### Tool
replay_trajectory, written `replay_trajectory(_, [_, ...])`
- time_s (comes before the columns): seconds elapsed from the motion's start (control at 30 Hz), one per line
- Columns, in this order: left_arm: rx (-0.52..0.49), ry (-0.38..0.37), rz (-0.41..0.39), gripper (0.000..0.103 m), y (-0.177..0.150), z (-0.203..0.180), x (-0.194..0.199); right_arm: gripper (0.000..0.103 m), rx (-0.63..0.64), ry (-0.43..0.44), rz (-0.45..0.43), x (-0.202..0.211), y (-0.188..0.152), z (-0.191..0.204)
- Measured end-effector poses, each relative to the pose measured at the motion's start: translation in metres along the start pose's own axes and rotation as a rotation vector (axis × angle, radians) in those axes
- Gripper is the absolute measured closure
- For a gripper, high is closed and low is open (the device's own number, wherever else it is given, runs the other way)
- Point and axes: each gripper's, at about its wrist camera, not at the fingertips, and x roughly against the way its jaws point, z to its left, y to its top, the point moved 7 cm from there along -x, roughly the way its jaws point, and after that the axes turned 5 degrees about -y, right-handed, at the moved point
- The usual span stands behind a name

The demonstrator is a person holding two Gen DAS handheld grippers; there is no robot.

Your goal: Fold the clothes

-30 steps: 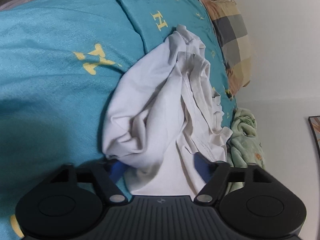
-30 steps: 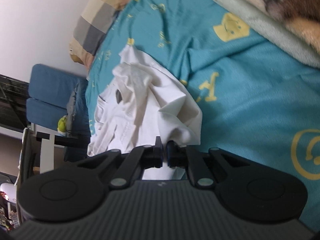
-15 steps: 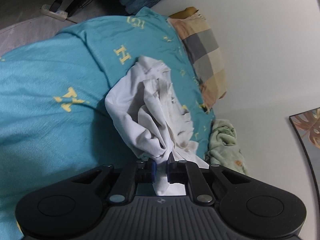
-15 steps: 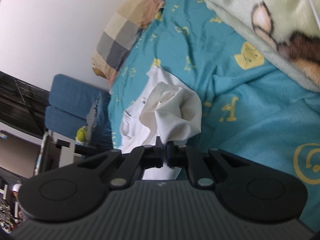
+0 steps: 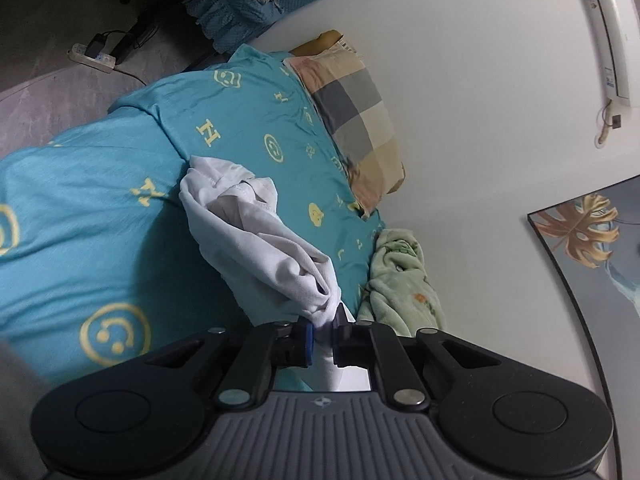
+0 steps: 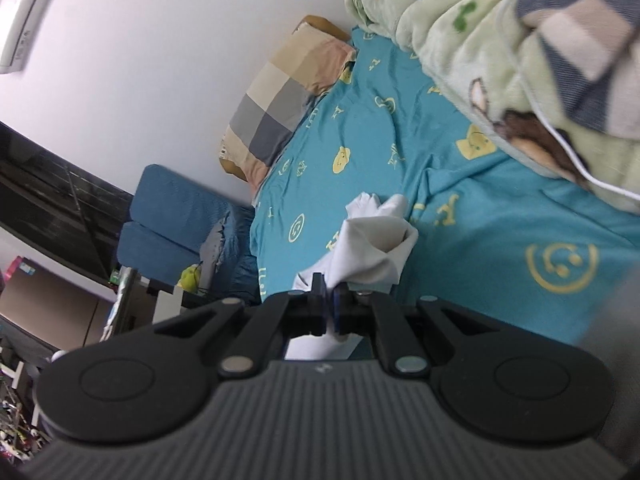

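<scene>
A white garment hangs bunched above the teal bed sheet. My left gripper is shut on one edge of it, the cloth trailing away toward the bed. In the right wrist view my right gripper is shut on another part of the same white garment, which droops forward, its far end close to the sheet; contact is unclear.
A checked pillow lies at the head of the bed against the white wall. A pale green blanket is heaped along one side, also in the left view. A blue sofa stands beside the bed.
The left gripper closed on the garment. Both grippers rose, lifting the garment off the sheet so it hangs bunched instead of lying spread.
</scene>
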Motion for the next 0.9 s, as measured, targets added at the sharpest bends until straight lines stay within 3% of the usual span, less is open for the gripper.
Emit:
replay_trajectory(0.17, [0.023, 0.013, -0.017, 0.094, -0.01, -0.003, 0.02, 0.097, -0.043, 0.0, 0.013, 0.011, -0.007, -0.005])
replay_trajectory(0.3, [0.066, 0.017, -0.019, 0.094, 0.007, 0.0, 0.001, 0.097, -0.062, -0.003, 0.023, -0.009, 0.003, 0.003])
replay_trajectory(0.47, [0.099, 0.044, -0.02, 0.093, 0.048, 0.012, -0.058, 0.097, -0.078, -0.049, 0.048, -0.071, 0.025, 0.013])
replay_trajectory(0.63, [0.116, 0.133, -0.018, 0.093, 0.094, 0.039, -0.135, 0.097, -0.13, -0.091, 0.109, -0.152, 0.046, 0.012])
replay_trajectory(0.9, [0.028, 0.211, 0.052, 0.092, 0.14, 0.102, -0.242, 0.097, -0.088, -0.187, 0.154, -0.268, 0.061, -0.005])
